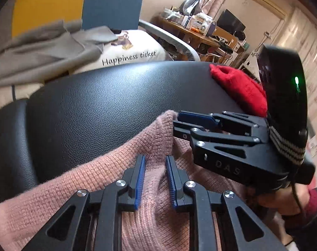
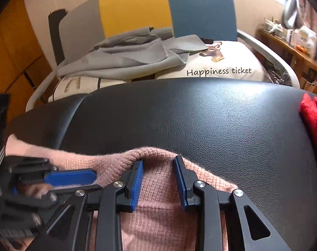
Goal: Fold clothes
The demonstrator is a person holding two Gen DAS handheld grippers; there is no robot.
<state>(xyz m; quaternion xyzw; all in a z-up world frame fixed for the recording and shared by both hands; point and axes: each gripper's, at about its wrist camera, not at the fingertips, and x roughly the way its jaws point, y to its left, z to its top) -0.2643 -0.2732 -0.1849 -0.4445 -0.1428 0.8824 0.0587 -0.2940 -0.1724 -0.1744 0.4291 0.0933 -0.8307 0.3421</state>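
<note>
A pink knit sweater (image 1: 74, 179) (image 2: 158, 219) lies over the near edge of a black leather seat (image 1: 95, 104) (image 2: 200, 115). My left gripper (image 1: 155, 159) has a raised ridge of the knit pinched between its blue pads. It also shows at the left of the right wrist view, left gripper (image 2: 74, 185), lying on the sweater. My right gripper (image 2: 158, 160) holds the sweater's hem, which humps up between its pads. In the left wrist view the right gripper (image 1: 176, 123) sits just right of mine, with the hem pulled up to its tips.
A red knit garment (image 1: 237, 85) (image 2: 313, 113) lies on the seat's right end. Behind the seat a chair holds a crumpled grey garment (image 1: 43, 48) (image 2: 127, 56) and a "Happiness ticket" cushion (image 1: 137, 48) (image 2: 231, 62). A cluttered wooden desk (image 1: 196, 31) stands far right.
</note>
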